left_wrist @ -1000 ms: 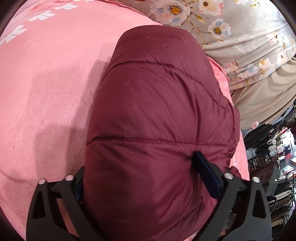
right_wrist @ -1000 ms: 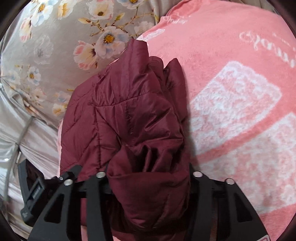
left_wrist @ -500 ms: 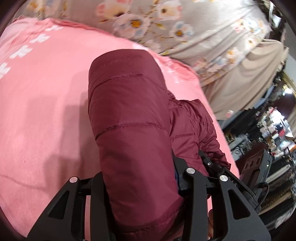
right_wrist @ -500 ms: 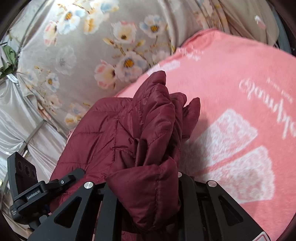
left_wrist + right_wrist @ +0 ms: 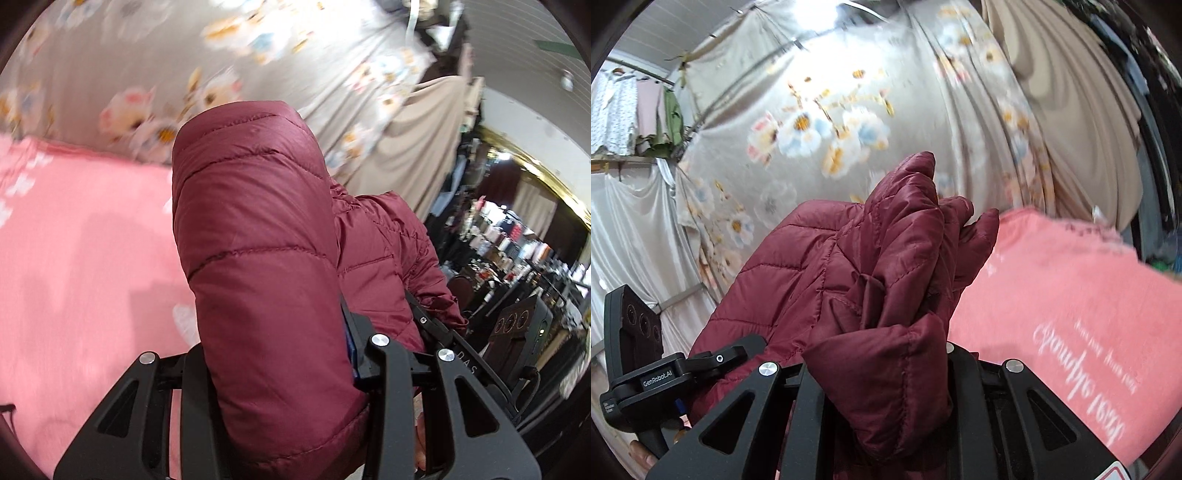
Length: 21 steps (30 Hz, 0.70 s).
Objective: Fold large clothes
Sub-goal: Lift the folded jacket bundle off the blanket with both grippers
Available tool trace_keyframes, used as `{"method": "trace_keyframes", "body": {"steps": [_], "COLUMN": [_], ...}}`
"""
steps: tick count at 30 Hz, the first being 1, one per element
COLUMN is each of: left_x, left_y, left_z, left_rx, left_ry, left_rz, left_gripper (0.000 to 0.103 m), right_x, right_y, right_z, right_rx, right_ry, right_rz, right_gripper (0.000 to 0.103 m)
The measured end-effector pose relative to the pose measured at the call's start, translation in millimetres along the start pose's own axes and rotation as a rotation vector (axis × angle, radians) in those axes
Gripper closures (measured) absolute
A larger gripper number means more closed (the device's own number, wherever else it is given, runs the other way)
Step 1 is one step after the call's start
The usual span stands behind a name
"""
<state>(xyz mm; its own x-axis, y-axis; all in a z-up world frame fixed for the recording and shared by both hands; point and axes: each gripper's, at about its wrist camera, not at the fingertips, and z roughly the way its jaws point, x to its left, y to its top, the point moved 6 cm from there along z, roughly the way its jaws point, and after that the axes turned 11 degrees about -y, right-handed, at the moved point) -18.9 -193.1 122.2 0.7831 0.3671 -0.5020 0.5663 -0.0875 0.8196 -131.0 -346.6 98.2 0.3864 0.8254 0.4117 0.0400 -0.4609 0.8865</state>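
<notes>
A maroon quilted puffer jacket [image 5: 258, 266] hangs between both grippers, lifted off the pink blanket [image 5: 81, 258]. My left gripper [image 5: 273, 365] is shut on a thick padded fold of it. My right gripper [image 5: 882, 369] is shut on a bunched edge of the same jacket [image 5: 886, 280], with folds sticking up past the fingers. The right gripper's body shows in the left wrist view [image 5: 517, 332], and the left gripper's body in the right wrist view [image 5: 639, 354]. The fingertips are hidden by fabric.
The pink blanket [image 5: 1071, 314] with white lettering covers the work surface. A grey floral curtain [image 5: 831, 129] and a beige drape [image 5: 424, 140] hang behind. Shelves of clutter [image 5: 517, 240] stand at the right; clothes hang at far left [image 5: 628, 110].
Both grippers have risen and tilted upward, lifting the jacket off the blanket. The curtain and room now fill more of each view. Both grips are unchanged.
</notes>
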Motion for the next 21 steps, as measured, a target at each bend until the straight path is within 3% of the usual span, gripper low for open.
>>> {"method": "trace_keyframes", "body": {"steps": [12, 16, 21], "left_x": [-73.4, -81.6, -80.8], "left_y": [47.2, 65.1, 81.9], "left_z": [-60.8, -94.1, -135.1], "left_rx": [-0.154, -0.233, -0.324], "left_ry": [-0.095, -0.109, -0.07], "left_rz": [0.212, 0.272, 0.361], "left_gripper": [0.066, 0.066, 0.066], "right_x": [70.9, 104.4, 144.7], "right_y": [80.0, 92.1, 96.6], "right_z": [-86.8, -97.7, -93.1], "right_rx": [-0.299, -0.369, -0.408], "right_ry": [0.043, 0.104, 0.193], "right_rz": [-0.149, -0.186, -0.21], "right_gripper": [0.088, 0.088, 0.088]}}
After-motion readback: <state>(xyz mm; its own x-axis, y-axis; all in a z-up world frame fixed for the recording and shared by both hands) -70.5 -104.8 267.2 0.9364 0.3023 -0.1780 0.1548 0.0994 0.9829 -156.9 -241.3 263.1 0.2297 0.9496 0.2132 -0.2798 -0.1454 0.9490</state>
